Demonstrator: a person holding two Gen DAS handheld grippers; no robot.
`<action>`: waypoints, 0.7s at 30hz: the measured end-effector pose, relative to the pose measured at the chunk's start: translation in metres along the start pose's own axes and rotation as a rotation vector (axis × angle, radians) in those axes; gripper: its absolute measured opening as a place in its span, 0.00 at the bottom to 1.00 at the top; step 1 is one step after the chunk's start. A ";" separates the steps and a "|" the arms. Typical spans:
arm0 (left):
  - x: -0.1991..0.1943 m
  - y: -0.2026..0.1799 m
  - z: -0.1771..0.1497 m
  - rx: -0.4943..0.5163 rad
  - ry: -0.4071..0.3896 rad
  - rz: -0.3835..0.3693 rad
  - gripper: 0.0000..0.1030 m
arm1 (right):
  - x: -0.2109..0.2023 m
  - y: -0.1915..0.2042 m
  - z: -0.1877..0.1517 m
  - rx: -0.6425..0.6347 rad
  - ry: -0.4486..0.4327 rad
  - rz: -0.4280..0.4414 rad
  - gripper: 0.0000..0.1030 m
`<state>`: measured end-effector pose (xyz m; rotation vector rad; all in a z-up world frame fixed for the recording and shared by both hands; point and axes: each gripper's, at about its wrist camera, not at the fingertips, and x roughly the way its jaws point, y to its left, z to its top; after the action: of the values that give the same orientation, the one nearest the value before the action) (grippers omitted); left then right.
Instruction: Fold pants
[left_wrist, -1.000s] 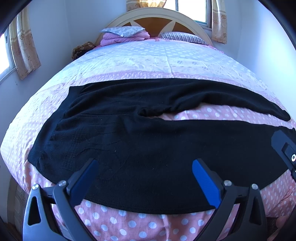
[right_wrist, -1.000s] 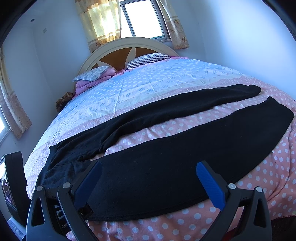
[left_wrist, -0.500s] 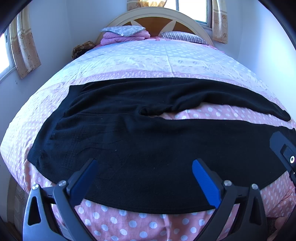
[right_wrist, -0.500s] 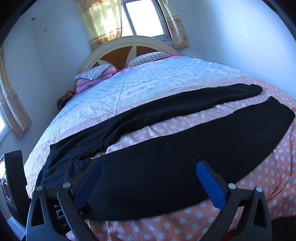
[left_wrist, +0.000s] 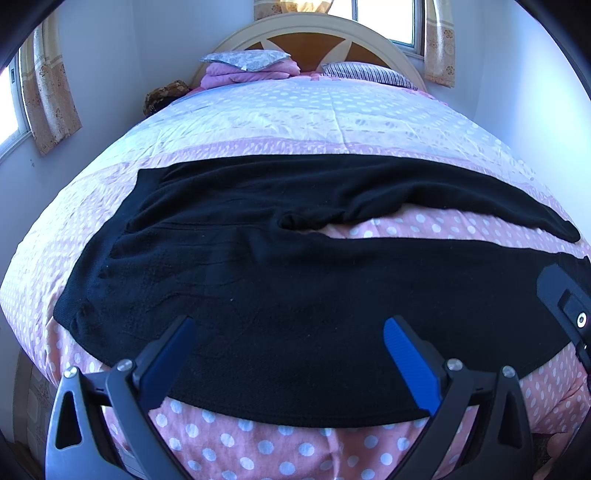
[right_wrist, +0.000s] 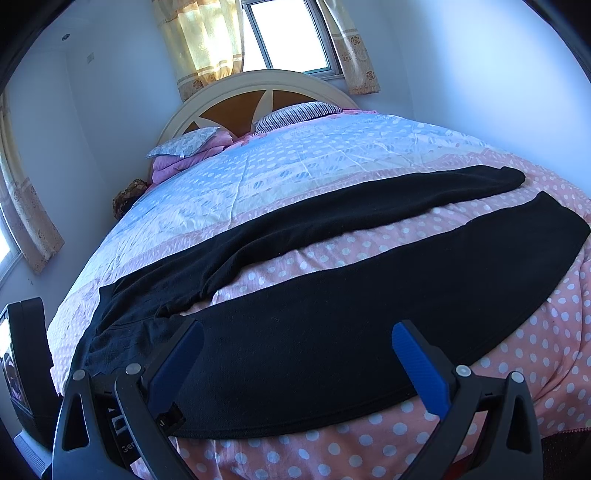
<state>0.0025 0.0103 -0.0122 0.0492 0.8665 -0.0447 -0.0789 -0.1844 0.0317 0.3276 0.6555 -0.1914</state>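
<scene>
Black pants (left_wrist: 295, 266) lie spread flat across the near part of the bed, waist at the left, both legs running to the right with a gap between them. They also show in the right wrist view (right_wrist: 332, 302). My left gripper (left_wrist: 288, 328) is open and empty, hovering over the near leg by the bed's front edge. My right gripper (right_wrist: 297, 332) is open and empty over the near leg further right. The right gripper's body shows at the right edge of the left wrist view (left_wrist: 565, 306).
The bed has a pink polka-dot cover (left_wrist: 258, 446) near me and a pale blue part (left_wrist: 314, 110) further back. Pillows (left_wrist: 243, 59) and a folded pink blanket (left_wrist: 251, 75) lie by the headboard (right_wrist: 258, 92). Walls and curtained windows (right_wrist: 280, 33) surround the bed.
Both grippers have drifted slightly; the view of the bed has shifted a little. The pants have not moved and both grippers stay open.
</scene>
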 end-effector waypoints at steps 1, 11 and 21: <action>0.000 0.000 0.000 -0.001 0.000 0.000 1.00 | 0.000 0.000 0.000 0.000 0.001 0.000 0.99; 0.002 0.002 0.003 -0.005 0.005 0.001 1.00 | 0.002 0.002 0.001 -0.003 0.006 0.001 0.99; 0.017 0.029 0.018 -0.001 0.038 0.002 1.00 | 0.014 0.007 0.007 -0.031 0.020 0.001 0.99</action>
<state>0.0291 0.0378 -0.0132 0.0502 0.9041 -0.0413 -0.0618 -0.1812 0.0295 0.3007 0.6775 -0.1773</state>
